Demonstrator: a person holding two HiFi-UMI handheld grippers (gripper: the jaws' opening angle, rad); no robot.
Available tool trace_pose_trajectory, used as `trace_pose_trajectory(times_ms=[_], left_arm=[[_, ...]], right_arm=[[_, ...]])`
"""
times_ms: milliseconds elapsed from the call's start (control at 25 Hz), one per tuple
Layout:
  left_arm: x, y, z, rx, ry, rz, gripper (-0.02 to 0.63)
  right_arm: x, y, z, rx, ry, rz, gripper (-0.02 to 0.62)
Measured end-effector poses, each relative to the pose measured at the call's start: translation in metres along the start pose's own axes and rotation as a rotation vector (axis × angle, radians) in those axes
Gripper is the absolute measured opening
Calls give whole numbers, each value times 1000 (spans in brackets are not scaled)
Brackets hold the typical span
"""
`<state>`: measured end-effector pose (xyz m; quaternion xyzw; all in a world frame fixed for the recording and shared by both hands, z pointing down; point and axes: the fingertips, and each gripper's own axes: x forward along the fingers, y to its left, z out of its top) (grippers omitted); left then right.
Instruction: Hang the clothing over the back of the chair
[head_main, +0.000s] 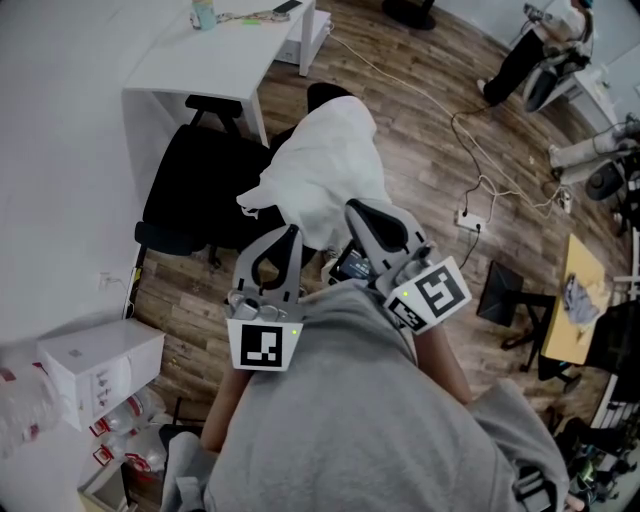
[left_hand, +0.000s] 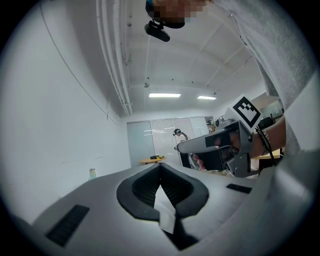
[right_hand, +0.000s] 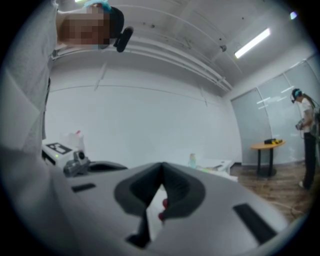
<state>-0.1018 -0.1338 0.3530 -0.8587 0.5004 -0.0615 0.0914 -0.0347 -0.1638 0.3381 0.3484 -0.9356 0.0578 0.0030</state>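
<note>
1. L gripper (head_main: 292, 234): jaws closed, tips meeting, w/ a strip of white cloth showing in the gap under them. We read that as a pinch on the clothing (head_main: 325, 160).
2. R gripper (head_main: 353, 208): same, jaws shut tight w/ white cloth in the gap. The two sit side by side, close to our chest, pointing level.
3. The clothing starts right at both sets of tips and spreads out ahead of them, bunched, w/ a loose flap off to the L gripper's side.
4. Chair (head_main: 195, 195), black, stands ahead of the L gripper and just left of the cloth, by the desk (head_main: 215, 50). The parts we see carry no cloth.
5. Progress, our guess: pickup done, drape over the chair back left to do. A dark bit shows past the cloth's far end; can't tell what it is.
6. Long axis runs straight away from the jaws: near end pinched, far end pointing fwd & a little right.
</note>
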Motion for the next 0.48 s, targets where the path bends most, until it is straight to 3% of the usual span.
trace_pose_trajectory(times_ms=[480], left_arm=[[2, 0, -6, -29, 21, 16, 35]], right_arm=[[0, -6, -1, -2, 3, -3, 34]])
